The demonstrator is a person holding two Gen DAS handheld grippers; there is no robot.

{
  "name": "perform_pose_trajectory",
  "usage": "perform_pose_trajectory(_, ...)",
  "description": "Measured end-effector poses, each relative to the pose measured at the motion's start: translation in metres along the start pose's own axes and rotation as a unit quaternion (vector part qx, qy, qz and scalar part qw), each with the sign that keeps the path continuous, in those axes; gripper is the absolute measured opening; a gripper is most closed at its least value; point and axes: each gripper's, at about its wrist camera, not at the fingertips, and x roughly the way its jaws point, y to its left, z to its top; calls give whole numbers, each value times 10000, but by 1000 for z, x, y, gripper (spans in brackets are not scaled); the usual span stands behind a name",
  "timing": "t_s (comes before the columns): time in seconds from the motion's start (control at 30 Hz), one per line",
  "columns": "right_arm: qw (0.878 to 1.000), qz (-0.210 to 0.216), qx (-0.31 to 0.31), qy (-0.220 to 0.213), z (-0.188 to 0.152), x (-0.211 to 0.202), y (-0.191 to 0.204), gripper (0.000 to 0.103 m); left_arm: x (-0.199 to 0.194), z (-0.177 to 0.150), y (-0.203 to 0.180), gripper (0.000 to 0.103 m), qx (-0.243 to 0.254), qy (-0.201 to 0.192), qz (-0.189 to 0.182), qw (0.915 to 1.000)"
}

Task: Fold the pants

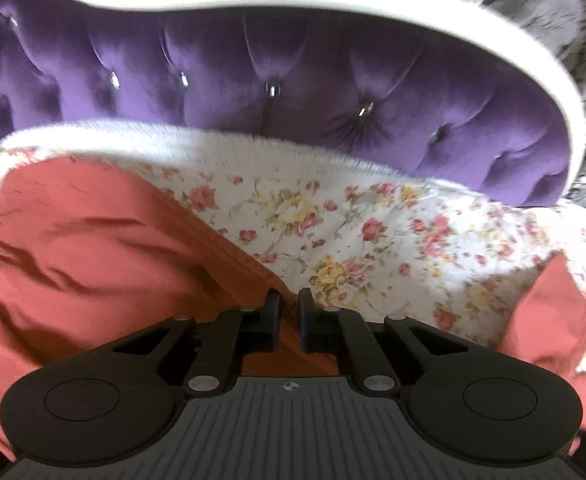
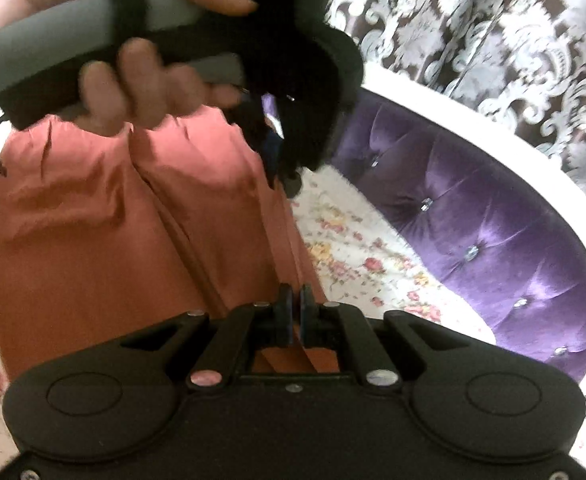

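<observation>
The pants (image 1: pixel 93 256), a rust-orange pair, lie spread on a bed covered with a white floral bedspread (image 1: pixel 373 240), close to a tufted purple headboard (image 1: pixel 293 92) with a white frame and small shiny buttons. Beyond the headboard hangs a curtain (image 2: pixel 493 32) in a grey and brown damask pattern. From the left wrist view, the left tongs (image 1: pixel 289 306) point steeply down at a hemmed edge of the pants, their two black fingers (image 1: pixel 271 320) drawn close with only a narrow gap, and a strip of the orange cloth runs up between them; they appear to be pinching that edge. Another corner of the same cloth (image 1: pixel 553 312) shows off to the right of the bedspread. From the right wrist view, the right tongs (image 2: pixel 295 312) are pressed together on a fold of the pants, the cloth showing just under and between the pads. Ahead of them the two legs of the pants (image 2: pixel 133 208) run side by side away from the camera, wrinkled and slightly puffed. At their far end a person's hand (image 2: pixel 141 68) grips the grey handle of the other tool (image 2: pixel 93 28), whose dark body hangs over the far edge of the cloth; that part is blurred.
</observation>
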Motion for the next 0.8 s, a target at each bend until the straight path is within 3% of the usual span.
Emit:
perform_pose_trajectory(0.1, 9998, -92, -82, -163, -2, -22, 16, 9, -40, -28, 4, 9, 115, -357, -31, 9993)
perform_pose_trajectory(0.23, 9995, -15, -183, -244, -14, -41, 47, 9, -72, -80, 13, 9, 170, -520, 83, 9985)
perform_pose_trajectory(0.4, 9995, 140, -275, -25, -32, -38, 79, 10, -63, -131, 25, 9, 39, -254, 305, 9992)
perform_pose_trajectory(0.53, 9998, 181, 1, -12, -34, -42, 76, 12, -45, -146, 26, 9, 61, -106, 299, 9995)
perform_pose_trajectory(0.7, 9908, 209, 1306, -282, -30, -71, 20, 35, -38, -152, 31, 9, -9, -90, 326, 9994)
perform_pose_trajectory(0.77, 9821, -113, 1879, -78, -26, -65, -13, 52, -34, -158, 37, 9, -40, -5, 300, 9995)
perform_pose_trajectory(0.8, 9759, -424, 2135, 123, -24, -57, -31, 55, -33, -162, 37, 9, -41, 12, 286, 9996)
